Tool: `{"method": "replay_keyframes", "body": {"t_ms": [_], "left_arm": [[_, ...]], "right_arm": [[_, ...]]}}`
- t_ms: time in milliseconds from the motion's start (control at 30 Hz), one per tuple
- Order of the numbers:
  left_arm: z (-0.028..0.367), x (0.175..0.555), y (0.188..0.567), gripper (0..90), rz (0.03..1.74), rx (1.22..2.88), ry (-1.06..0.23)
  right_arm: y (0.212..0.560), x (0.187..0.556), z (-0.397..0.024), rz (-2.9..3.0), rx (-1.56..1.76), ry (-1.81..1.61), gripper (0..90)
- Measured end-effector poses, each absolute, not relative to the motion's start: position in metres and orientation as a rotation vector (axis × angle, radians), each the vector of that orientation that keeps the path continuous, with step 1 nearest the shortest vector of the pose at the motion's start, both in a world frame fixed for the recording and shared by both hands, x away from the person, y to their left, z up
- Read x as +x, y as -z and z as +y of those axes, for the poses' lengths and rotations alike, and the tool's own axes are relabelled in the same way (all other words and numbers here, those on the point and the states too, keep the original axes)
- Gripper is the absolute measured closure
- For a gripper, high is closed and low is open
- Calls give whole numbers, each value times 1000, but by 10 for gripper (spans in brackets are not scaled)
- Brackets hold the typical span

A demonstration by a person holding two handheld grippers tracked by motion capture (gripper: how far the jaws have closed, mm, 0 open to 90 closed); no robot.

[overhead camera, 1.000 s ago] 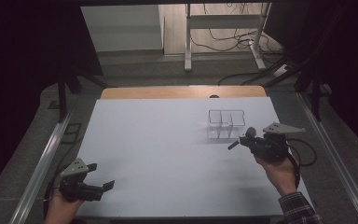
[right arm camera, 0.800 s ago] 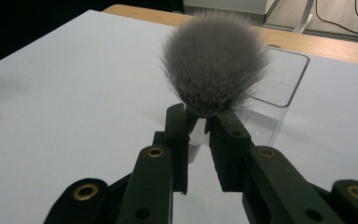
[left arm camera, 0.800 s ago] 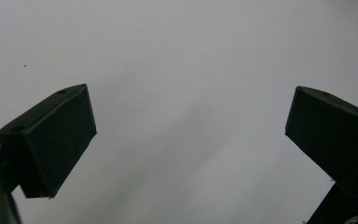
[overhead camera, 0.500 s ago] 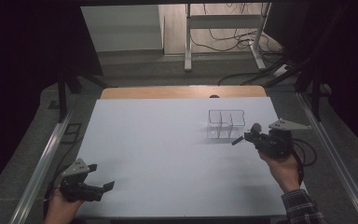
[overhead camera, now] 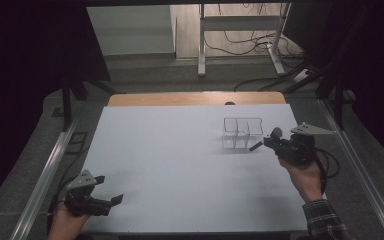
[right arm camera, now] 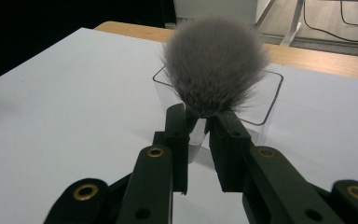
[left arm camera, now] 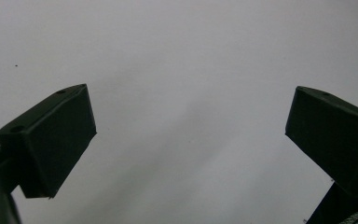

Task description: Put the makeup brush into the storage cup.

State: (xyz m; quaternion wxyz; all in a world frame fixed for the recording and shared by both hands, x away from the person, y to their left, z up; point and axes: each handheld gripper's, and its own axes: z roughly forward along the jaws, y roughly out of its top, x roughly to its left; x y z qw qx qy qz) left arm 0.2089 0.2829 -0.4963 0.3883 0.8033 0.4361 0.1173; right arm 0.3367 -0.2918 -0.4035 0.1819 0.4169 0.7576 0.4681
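Observation:
A makeup brush with a fluffy grey head (right arm camera: 214,65) is clamped near its base by my right gripper (right arm camera: 204,122), which is shut on it. From above, the brush (overhead camera: 275,133) and right gripper (overhead camera: 272,141) hover just right of a clear compartmented organizer (overhead camera: 242,132). In the right gripper view the organizer (right arm camera: 266,109) stands directly behind and below the brush head. My left gripper (overhead camera: 114,201) rests at the near left corner of the white sheet. Its jaws stand wide open around (left arm camera: 189,135) with nothing between them.
The white sheet (overhead camera: 170,160) covers most of a wooden table (overhead camera: 195,98). Metal rails run along the left (overhead camera: 45,180) and right (overhead camera: 365,175) sides. A cable (overhead camera: 330,167) trails from the right gripper. Desk legs and cables lie on the floor beyond.
The right gripper with the brush has drifted slightly right and away from me, staying beside the organizer. The left gripper has not moved.

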Motion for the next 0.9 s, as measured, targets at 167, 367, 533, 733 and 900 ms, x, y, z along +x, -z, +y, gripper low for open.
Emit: {"method": "replay_keyframes", "body": {"t_ms": [167,367,533,733,900], "left_arm": [[283,209,497,20,1111,2043,-298],[283,209,497,20,1115,2047,-297],[284,210,497,20,1121,2045,-305],[284,210,498,20,1126,2041,-304],[284,210,497,20,1120,2046,-306]], "right_arm": [[402,339,-293,2127,1186,-1325,769],[399,343,-296,2115,1193,-1327,769],[397,345,-298,2108,1200,-1331,769],[393,349,-300,2097,1206,-1345,769],[388,352,-300,2091,1198,-1347,769]]}}
